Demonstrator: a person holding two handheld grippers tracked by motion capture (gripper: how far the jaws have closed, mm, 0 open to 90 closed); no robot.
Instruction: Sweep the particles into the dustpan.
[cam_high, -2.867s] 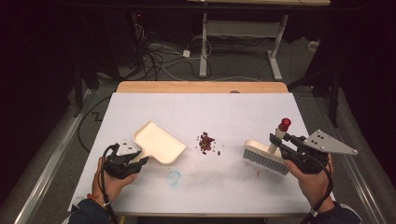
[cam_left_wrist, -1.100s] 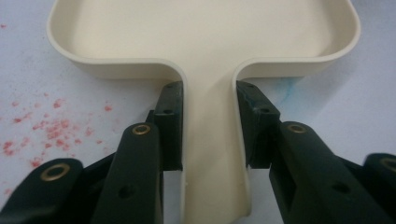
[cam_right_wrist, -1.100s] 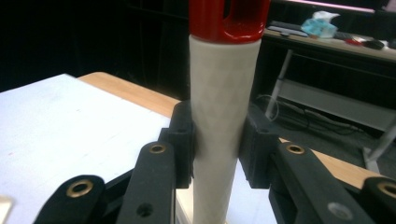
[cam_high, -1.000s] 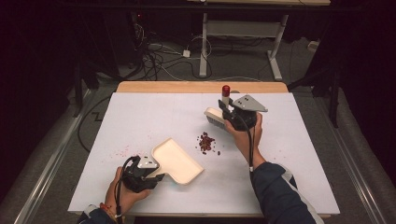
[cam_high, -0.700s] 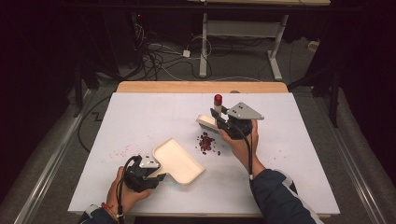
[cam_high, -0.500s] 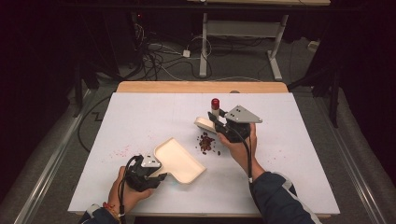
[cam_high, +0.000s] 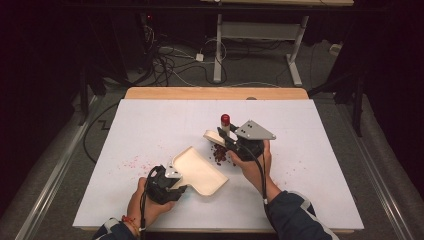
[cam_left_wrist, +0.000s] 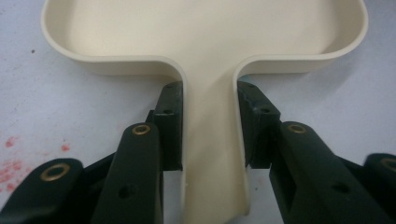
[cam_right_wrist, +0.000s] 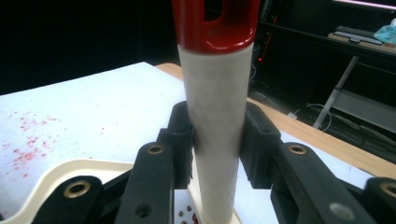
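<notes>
While clamping dustpan (cam_high: 200, 171), left gripper (cam_high: 172, 185) low, right gripper (cam_high: 227, 142) gripping brush (cam_high: 220, 134) upright

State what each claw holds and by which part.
Left claw grips the cream dustpan by its handle. Right claw grips the brush by its white handle, below the red cap.

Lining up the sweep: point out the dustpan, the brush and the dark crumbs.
dustpan (cam_high: 200, 170), high view, tray floor.
brush (cam_right_wrist: 217, 116), right gripper view, white handle shaft.
dark crumbs (cam_high: 219, 154), high view, middle of pile.
</notes>
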